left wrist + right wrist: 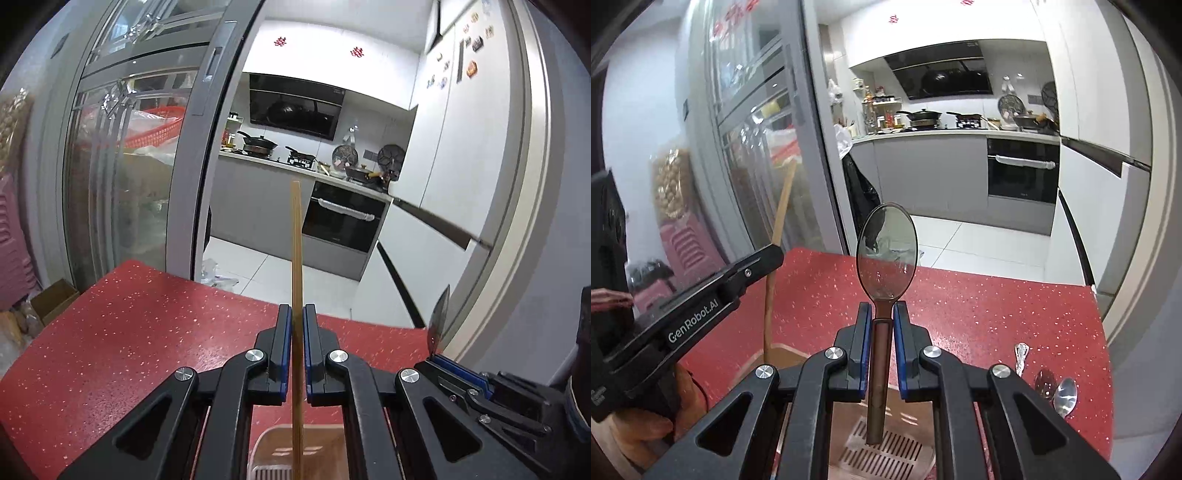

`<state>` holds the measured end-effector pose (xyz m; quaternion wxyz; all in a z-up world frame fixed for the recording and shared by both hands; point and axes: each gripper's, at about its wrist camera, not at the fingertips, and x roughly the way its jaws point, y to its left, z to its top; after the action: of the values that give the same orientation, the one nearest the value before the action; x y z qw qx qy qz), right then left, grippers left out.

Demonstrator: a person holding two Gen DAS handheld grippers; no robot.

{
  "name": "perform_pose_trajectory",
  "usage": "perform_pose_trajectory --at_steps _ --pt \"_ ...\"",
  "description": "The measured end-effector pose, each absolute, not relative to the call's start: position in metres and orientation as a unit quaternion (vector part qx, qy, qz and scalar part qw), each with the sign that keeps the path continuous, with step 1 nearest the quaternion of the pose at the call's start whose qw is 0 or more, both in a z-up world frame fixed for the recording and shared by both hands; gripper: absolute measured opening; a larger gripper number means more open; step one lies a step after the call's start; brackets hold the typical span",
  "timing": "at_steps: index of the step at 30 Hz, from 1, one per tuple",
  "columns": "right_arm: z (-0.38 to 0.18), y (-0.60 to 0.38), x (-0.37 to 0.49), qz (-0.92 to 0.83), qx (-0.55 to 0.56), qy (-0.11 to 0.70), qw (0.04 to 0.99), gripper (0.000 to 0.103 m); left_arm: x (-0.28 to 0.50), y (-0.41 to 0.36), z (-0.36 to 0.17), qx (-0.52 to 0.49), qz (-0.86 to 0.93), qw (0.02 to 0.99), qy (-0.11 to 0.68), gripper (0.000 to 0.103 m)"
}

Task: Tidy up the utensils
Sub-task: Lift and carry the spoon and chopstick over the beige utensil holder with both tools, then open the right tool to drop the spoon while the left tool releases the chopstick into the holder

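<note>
Left gripper (298,317): clenched on a pair of pale wooden chopsticks (296,236), held upright so their lower ends point down into the holder.
Holder: a light wooden utensil box with a slotted metal drain floor (886,448), standing at the near edge of the red speckled table (979,306), directly below both grippers.
Right gripper (882,314): grasping a shiny bronze-handled metal spoon (886,251) by the neck, bowl up, handle hanging over the drain slots, probably for a straight drop in.
Table's right edge: three small spoons (1049,384) lying together, not yet sorted.
</note>
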<state>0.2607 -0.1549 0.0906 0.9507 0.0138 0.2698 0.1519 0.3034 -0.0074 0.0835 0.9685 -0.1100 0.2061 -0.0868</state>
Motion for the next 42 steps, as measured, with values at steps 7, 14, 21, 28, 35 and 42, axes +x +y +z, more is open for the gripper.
perform_pose_trajectory --at_steps 7,14,21,28,35,42 --pt "0.073 -0.155 0.248 0.152 -0.005 0.287 0.946 0.013 0.288 -0.013 0.07 -0.07 -0.074 0.97 0.219 0.031" --pt "0.067 -0.162 0.242 0.155 -0.004 0.309 0.938 0.013 0.28 -0.021 0.064 -0.033 -0.068 0.968 0.24 0.031" --pt "0.065 -0.166 0.244 0.157 0.015 0.331 0.93 0.019 0.273 -0.019 0.065 -0.017 -0.048 0.967 0.25 0.031" --pt "0.079 -0.178 0.234 0.157 0.047 0.318 0.934 0.04 0.272 -0.018 0.066 -0.017 -0.044 0.965 0.258 0.032" --pt "0.092 -0.186 0.207 0.157 0.069 0.302 0.938 0.043 0.279 -0.012 0.069 -0.036 -0.059 0.958 0.278 0.032" --pt "0.094 -0.198 0.186 0.153 0.09 0.301 0.937 0.044 0.271 0.0 0.08 -0.059 -0.042 0.965 0.254 0.103"
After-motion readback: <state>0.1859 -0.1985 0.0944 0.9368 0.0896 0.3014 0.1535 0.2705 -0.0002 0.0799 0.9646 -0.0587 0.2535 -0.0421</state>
